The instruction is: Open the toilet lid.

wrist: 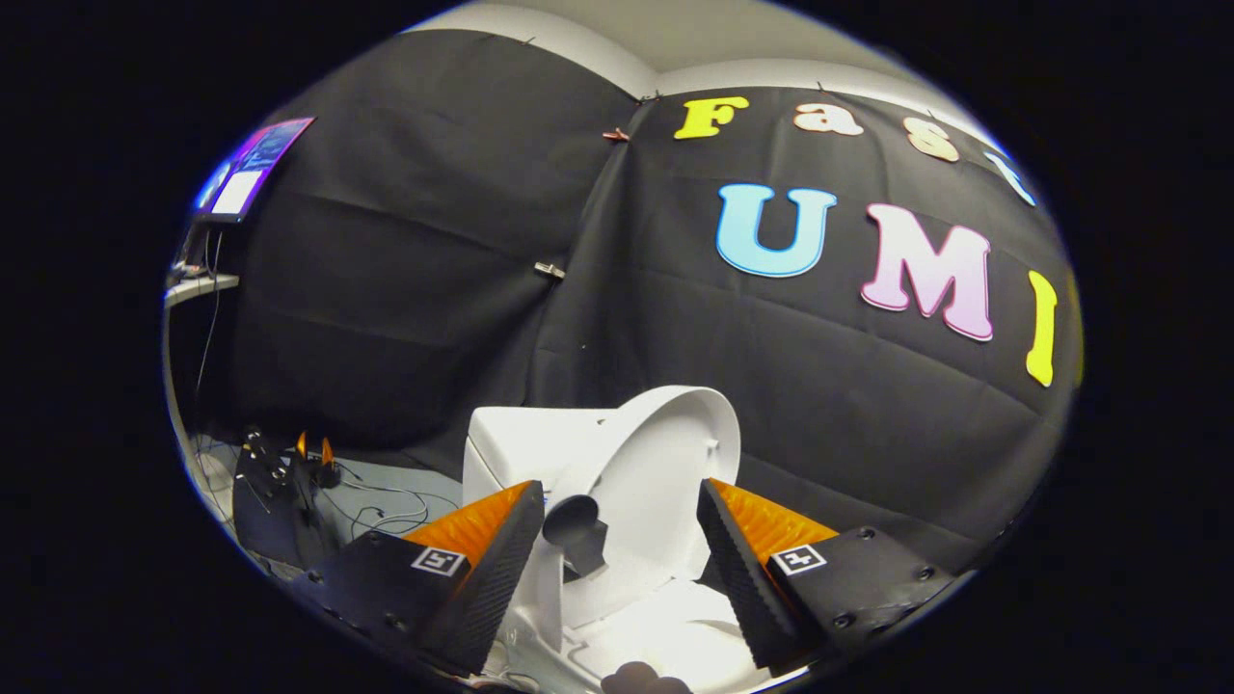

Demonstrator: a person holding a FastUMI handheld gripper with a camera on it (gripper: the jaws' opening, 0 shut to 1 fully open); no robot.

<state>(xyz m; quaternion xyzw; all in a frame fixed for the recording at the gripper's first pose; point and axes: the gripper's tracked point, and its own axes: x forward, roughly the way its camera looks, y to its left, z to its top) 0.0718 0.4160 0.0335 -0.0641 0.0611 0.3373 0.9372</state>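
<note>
A hand-held gripper (619, 540) hovers over a white toilet (511, 448) in the booth, its two fingers (501, 559) spread wide and pressing on nothing. The toilet lid (665, 463) stands raised between and just beyond the fingers, tilted back toward the white tank at the far left, its pale underside facing the camera. A dark, rounded knob-like fitting (576, 530) shows in front of the lid, nearer the left finger; what it is cannot be told. The white seat and rim (665, 627) lie below, in the near gap between the fingers. Black cloth (405, 289) walls the booth behind the toilet, pinned with small clips along its seam. On the floor (386, 482) to the far left, loose cables (386, 511) trail beside a dark stand-like object (270, 501) with small orange parts. Above it, a lit screen (253, 166) is mounted over a narrow pale shelf (201, 285).
</note>
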